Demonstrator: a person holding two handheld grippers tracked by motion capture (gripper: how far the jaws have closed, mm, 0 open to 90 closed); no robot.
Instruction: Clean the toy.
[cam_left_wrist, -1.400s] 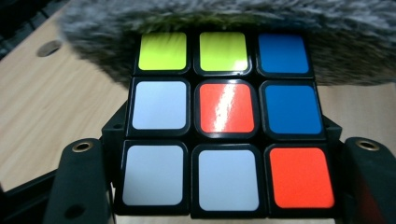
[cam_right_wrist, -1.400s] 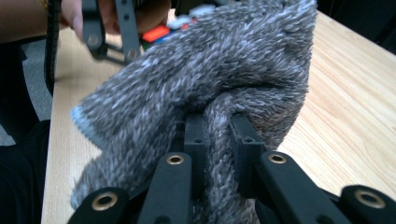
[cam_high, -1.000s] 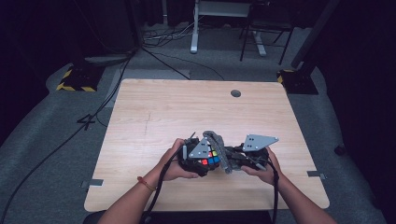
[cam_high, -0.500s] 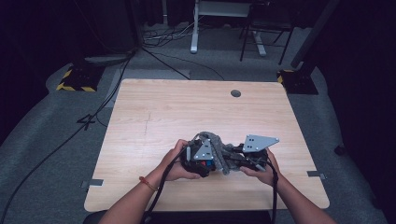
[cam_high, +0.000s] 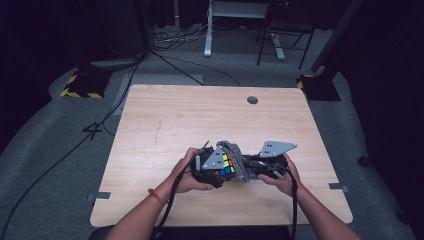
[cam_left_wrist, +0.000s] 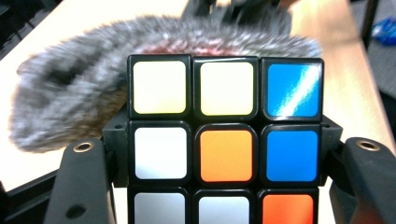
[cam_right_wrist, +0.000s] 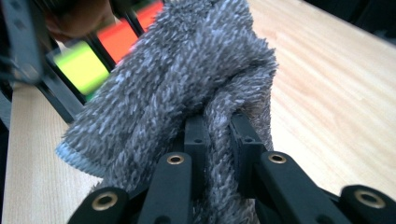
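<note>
The puzzle cube (cam_high: 226, 165) sits near the front edge of the table (cam_high: 165, 120), a little right of the middle, lifted between the two tools. It is a hard, glossy block with black edges and square stickers; in the left gripper view its facing side shows yellow, blue, white and orange tiles, one blue tile catching a streak of light. The left gripper (cam_left_wrist: 224, 154) has its black jaws clamped on the cube's two sides. Pressed against the cube from the right is a grey cloth (cam_high: 241, 161), fluffy and looped like a microfibre rag, bunched into a soft fold. The right gripper (cam_right_wrist: 219, 135) has its jaws pinched together on a pleat of that cloth, with the cube's green and orange tiles showing just behind it. I'd say the wiping step is under way: one tool steadies the cube while the other rubs the rag over it. The next move probably calls for a firm hold on the left and a sweep of the cloth across a fresh face, perhaps after turning the cube. The tabletop is pale wood grain, smooth and matt.
</note>
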